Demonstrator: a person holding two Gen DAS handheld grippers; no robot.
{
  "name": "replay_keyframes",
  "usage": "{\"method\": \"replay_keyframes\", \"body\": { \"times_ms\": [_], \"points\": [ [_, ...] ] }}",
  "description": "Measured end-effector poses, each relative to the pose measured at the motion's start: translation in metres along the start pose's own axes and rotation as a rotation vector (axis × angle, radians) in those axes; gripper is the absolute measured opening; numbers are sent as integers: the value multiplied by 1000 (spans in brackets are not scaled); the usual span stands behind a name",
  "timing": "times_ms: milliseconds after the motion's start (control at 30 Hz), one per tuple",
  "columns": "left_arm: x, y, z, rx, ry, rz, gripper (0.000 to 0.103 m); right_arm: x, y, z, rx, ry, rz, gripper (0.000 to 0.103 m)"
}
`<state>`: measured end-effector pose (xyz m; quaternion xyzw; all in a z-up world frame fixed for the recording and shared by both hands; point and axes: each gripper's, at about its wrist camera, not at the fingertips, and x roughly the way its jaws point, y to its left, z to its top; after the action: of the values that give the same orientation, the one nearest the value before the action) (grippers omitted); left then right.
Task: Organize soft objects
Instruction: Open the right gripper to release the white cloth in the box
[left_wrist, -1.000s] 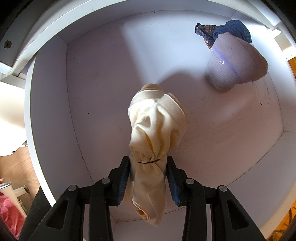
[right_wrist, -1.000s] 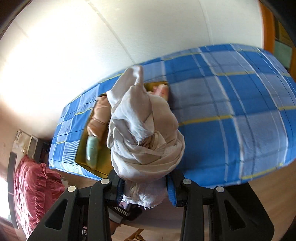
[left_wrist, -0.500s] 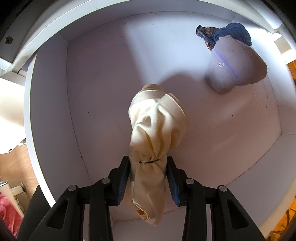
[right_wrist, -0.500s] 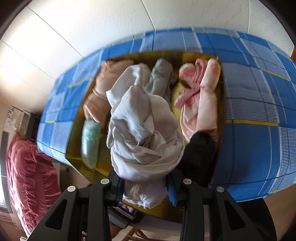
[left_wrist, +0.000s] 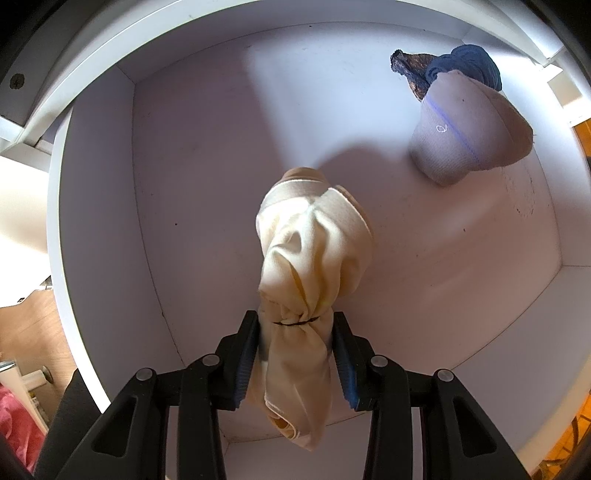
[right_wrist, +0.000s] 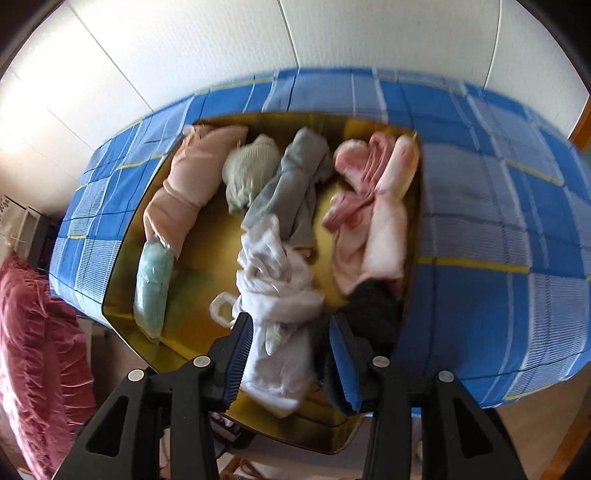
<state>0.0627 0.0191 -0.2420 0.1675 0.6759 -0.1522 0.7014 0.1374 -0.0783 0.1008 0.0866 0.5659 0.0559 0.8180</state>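
Note:
My left gripper (left_wrist: 295, 343) is shut on a cream cloth bundle (left_wrist: 310, 258) tied with a thin dark band, held inside a white cubby (left_wrist: 184, 184). A grey sock ball (left_wrist: 465, 133) with a blue line lies at the cubby's back right, against dark blue and brown cloth (left_wrist: 443, 66). My right gripper (right_wrist: 291, 350) stands over a gold tray (right_wrist: 199, 258); its jaws have widened and a white crumpled cloth (right_wrist: 277, 288) lies between them, sagging onto the tray. The tray also holds peach (right_wrist: 188, 188), pale green (right_wrist: 247, 170), grey (right_wrist: 295, 184), pink (right_wrist: 369, 221), mint (right_wrist: 153, 284) and black (right_wrist: 373, 310) soft items.
The tray rests on a blue plaid cloth (right_wrist: 498, 221) over a table against a white wall. A dark red fabric heap (right_wrist: 33, 350) lies at the lower left. The cubby's walls close in left and right of the cream bundle.
My right gripper swung down over the gold tray and its jaws widened; the white cloth dropped lower and spread onto the tray. My left gripper holds the cream bundle almost still.

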Motion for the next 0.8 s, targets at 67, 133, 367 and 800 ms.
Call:
{"method": "replay_keyframes", "body": {
  "times_ms": [67,133,367,800],
  "points": [
    [1,0,0,0,0,-1,40,-8,1,1,-14,-32,0,43],
    [1,0,0,0,0,0,40,-15,6,-2,-51,-66,28,42],
    [1,0,-1,-4,0,-7,40,8,36,-12,-129,-18,64,30],
    [3,1,-1,-6,1,-10,40,-19,-4,-53,-69,-130,169,30]
  ]
}}
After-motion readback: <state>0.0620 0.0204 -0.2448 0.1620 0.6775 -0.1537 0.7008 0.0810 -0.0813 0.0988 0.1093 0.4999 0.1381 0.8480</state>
